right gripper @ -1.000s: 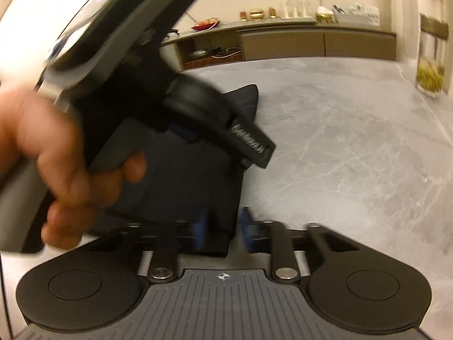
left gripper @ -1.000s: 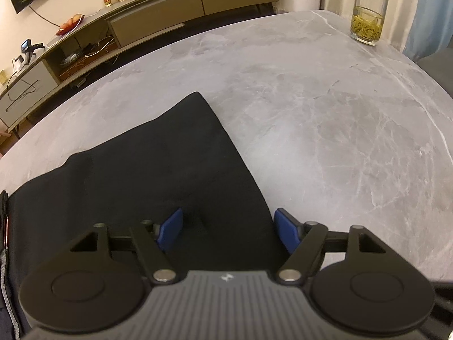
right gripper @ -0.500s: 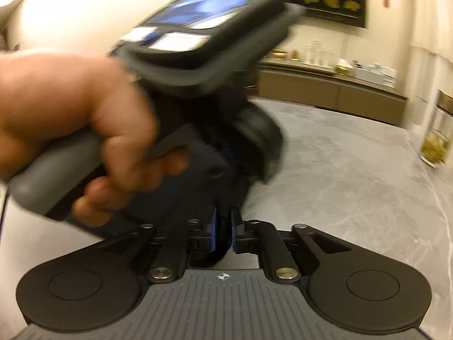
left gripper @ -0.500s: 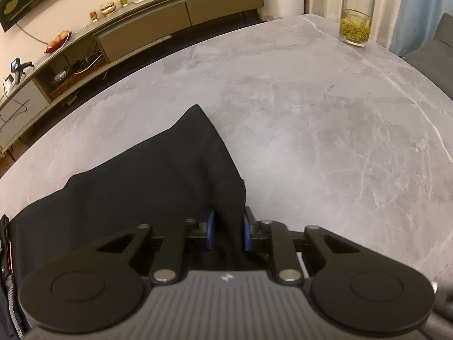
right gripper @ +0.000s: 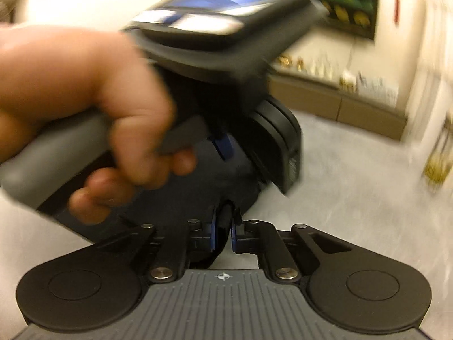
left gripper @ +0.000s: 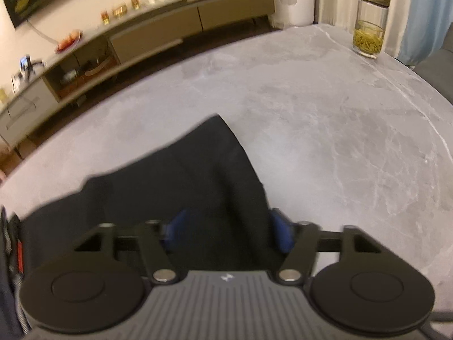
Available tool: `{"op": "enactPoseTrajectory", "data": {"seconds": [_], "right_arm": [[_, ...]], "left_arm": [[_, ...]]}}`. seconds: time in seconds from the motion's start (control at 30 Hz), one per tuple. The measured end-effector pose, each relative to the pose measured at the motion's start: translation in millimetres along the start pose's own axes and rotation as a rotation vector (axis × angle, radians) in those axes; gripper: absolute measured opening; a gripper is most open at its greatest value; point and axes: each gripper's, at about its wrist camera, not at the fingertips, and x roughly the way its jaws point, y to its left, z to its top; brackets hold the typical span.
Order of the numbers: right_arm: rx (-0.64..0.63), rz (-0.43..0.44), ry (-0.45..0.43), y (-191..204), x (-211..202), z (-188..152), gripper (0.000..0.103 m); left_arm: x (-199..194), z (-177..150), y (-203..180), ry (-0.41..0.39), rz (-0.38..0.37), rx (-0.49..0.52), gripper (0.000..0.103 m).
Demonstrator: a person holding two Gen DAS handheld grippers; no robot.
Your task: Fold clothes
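A black garment (left gripper: 175,175) lies on the grey marble table (left gripper: 325,141), its pointed corner reaching toward the middle. My left gripper (left gripper: 229,229) is open, its blue pads spread on either side of the garment's right edge. In the right wrist view, my right gripper (right gripper: 223,226) is shut on a fold of the black garment (right gripper: 226,181). The left gripper (right gripper: 226,144) and the hand holding it fill the upper left of that view, close above the cloth. Both views are motion-blurred.
A glass jar with a gold lid and yellow-green contents (left gripper: 369,22) stands at the table's far right edge. A long low sideboard (left gripper: 141,42) with small items runs along the wall beyond the table. Bare marble spreads right of the garment.
My left gripper, shut on the garment's edge half a second ago, has opened again. My right gripper has stayed shut on the cloth while the left hand-held gripper moved across its view.
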Motion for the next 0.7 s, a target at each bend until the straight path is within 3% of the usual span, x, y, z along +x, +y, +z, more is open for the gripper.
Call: {"op": "enactPoseTrajectory", "data": {"seconds": [0.07,0.17,0.27,0.33,0.37,0.4,0.47,0.53,0.6,0.7], "right_arm": [[-0.043,0.001,-0.021,9,-4,2,0.008],[-0.039,0.031,-0.052,11,-8,5,0.008],[0.018,0.134,-0.16,6,-26,12,0.011],[0.057,0.227,-0.217,0,-42,15,0.034],[0.069,0.265,-0.237,-1,-48,16,0.04],[0.074,0.293,-0.243,-3,-53,17,0.048],[0.074,0.33,-0.226,-7,-54,15,0.049],[0.068,0.344,-0.18,-6,-41,13,0.049],[0.051,0.351,-0.132,0,-18,15,0.049],[0.017,0.341,-0.102,26,-2,17,0.049]], "left_arm": [[-1,-2,5,0.008,-0.033,0.018,0.01],[-22,-6,27,-0.048,-0.07,-0.023,0.007],[-54,-18,74,-0.117,-0.122,-0.141,0.007],[-73,-32,114,-0.157,-0.136,-0.231,0.007],[-80,-42,136,-0.169,-0.132,-0.278,0.007],[-79,-53,159,-0.158,-0.121,-0.323,0.007],[-68,-79,200,-0.111,-0.104,-0.411,0.01],[-54,-98,213,-0.082,-0.107,-0.461,0.02],[-41,-117,224,-0.057,-0.111,-0.507,0.038],[-25,-140,235,-0.032,-0.123,-0.562,0.045]]}}
